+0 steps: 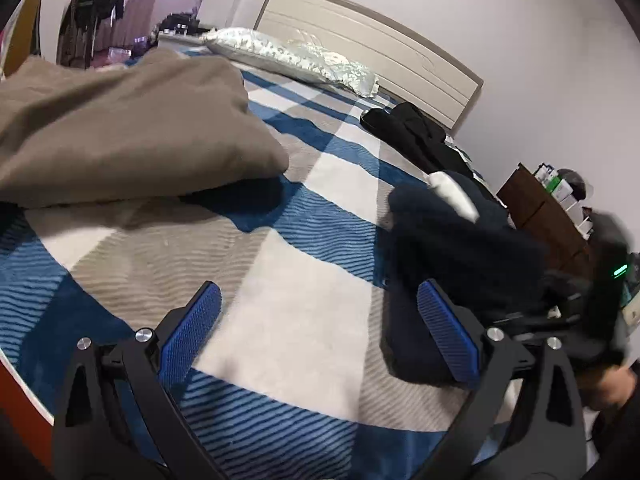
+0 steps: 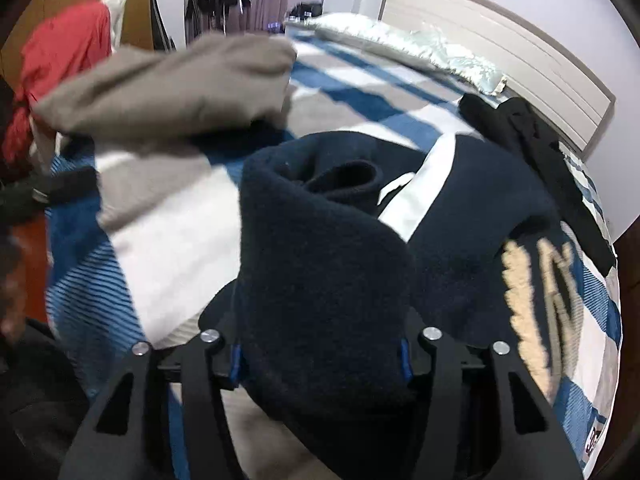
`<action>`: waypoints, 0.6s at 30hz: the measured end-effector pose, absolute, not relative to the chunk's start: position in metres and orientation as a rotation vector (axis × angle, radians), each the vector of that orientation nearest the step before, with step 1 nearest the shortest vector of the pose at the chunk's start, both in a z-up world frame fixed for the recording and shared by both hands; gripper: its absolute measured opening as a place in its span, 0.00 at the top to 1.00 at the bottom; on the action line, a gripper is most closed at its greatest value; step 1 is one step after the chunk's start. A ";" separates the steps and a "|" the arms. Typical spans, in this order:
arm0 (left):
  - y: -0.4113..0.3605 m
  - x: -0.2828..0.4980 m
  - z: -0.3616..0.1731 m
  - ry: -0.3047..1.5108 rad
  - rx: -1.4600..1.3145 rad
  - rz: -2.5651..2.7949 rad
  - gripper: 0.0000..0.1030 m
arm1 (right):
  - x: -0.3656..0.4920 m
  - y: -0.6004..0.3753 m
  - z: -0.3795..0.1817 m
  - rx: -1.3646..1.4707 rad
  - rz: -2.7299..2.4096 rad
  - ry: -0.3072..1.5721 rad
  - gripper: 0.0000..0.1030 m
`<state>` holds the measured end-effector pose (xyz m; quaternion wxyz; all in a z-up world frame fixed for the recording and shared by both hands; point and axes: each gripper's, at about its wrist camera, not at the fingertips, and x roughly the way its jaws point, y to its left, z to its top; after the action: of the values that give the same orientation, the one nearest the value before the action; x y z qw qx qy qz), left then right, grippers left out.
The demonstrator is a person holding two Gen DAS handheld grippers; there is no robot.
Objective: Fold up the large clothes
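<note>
Between the right gripper's (image 2: 320, 356) jaws a navy fleece garment (image 2: 320, 264) is pinched — beside it, the left gripper (image 1: 320, 336) is held spread above the bed (image 1: 280, 312).

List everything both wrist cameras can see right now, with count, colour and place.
navy fleece garment: one, dark navy with white stripe and cream lettering, on the bed, a fold in the right gripper
brown garment: one, taupe, bunched at the bed's far left
black clothing: one pile, near the headboard
pillow: one, silvery white, at the headboard
bedspread: one, blue, white and grey check
left gripper: open, above the bedspread
right gripper: shut on the fleece
</note>
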<state>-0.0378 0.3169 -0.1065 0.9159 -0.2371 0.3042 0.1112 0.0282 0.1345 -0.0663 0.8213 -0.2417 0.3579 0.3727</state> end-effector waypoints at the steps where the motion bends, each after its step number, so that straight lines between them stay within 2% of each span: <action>1: 0.317 -0.037 -0.106 0.625 -0.488 0.227 0.07 | 0.027 0.129 -0.058 -0.502 0.820 0.763 0.20; 2: 0.317 -0.038 -0.106 0.624 -0.493 0.224 0.07 | 0.023 0.119 -0.045 -0.476 0.865 0.750 0.05; 7: 0.312 -0.028 -0.111 0.643 -0.512 0.210 0.07 | 0.010 0.093 -0.010 -0.390 0.994 0.734 0.05; 13: 0.278 -0.012 -0.100 0.668 -0.436 0.104 0.07 | 0.061 0.018 0.015 -0.106 0.939 0.795 0.06; 15: 0.256 -0.003 -0.089 0.669 -0.400 0.043 0.07 | 0.091 0.005 0.012 -0.089 0.870 0.824 0.23; 17: 0.228 0.011 -0.073 0.668 -0.370 -0.049 0.07 | 0.128 -0.008 0.005 -0.041 0.821 0.897 0.75; 18: 0.216 0.019 -0.067 0.672 -0.353 -0.085 0.07 | 0.142 -0.011 0.001 -0.023 0.809 0.923 0.83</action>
<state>0.0190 0.2156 -0.0674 0.9279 -0.1723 0.3279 -0.0417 0.1418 -0.0112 0.0015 0.8174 -0.0110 0.4330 0.3798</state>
